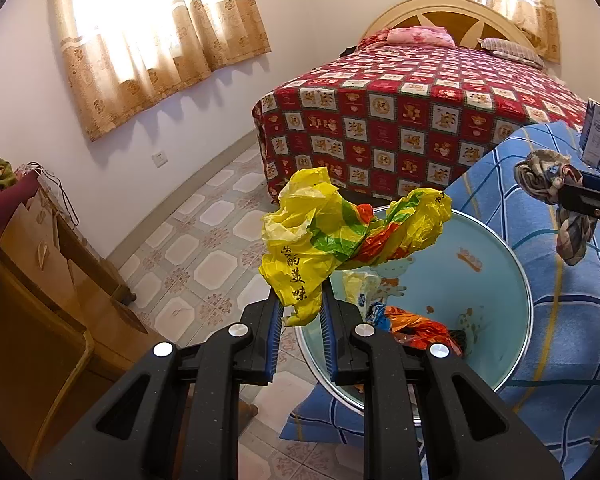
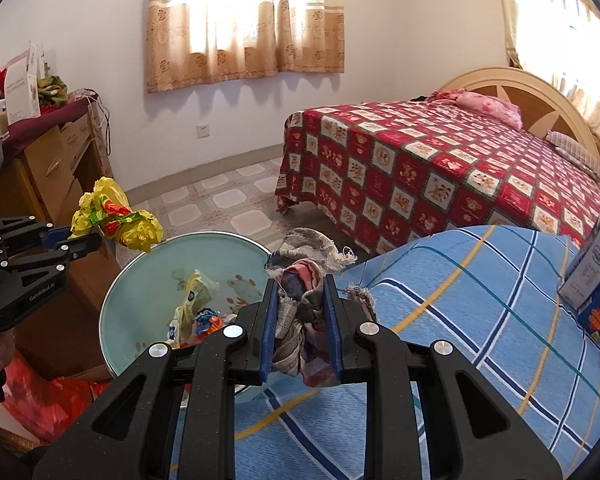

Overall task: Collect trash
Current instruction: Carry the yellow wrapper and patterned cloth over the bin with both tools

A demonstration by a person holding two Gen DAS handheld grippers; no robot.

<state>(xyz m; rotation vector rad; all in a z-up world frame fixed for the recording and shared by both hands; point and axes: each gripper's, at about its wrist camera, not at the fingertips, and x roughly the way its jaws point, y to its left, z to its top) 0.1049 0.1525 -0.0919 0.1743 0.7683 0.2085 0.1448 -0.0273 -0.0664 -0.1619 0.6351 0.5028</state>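
Closest to me, over the near rim of the pale blue basin [image 1: 496, 280], the left gripper [image 1: 298, 312] was clamped on a crumpled yellow plastic bag [image 1: 340, 236], whose loose bulk stood up above the blue pads and hung partly over the basin's mouth. Just beside it, the right gripper [image 2: 302, 320] was closed on a bunched grey and pink rag [image 2: 304, 280], the cloth squeezed between the pads and spilling out above and below them, near the basin's right edge where the rim met the blue checked cloth [image 2: 480, 320]. Down in the basin lay a few wrappers [image 2: 196, 316], yellow, blue and orange, gathered toward the near side, with most of the painted bottom bare. That blue cloth covered a raised surface to the right, its edge touching the basin, and a carton [image 2: 592, 276] stood upright near its far right border. To the left, a wooden dresser [image 2: 56, 168] came close to the basin, leaving little gap there, and a red plastic bag [image 2: 48, 396] slumped at its foot. Beyond the basin, the tiled floor [image 1: 204, 240] opened out wide and unobstructed between the dresser and the bed [image 2: 440, 168], running back to the white wall. The bed's red patterned cover hung over its near corner almost to the tiles, just behind the blue cloth. Farthest off, curtains [image 2: 244, 24] hung over a bright window.
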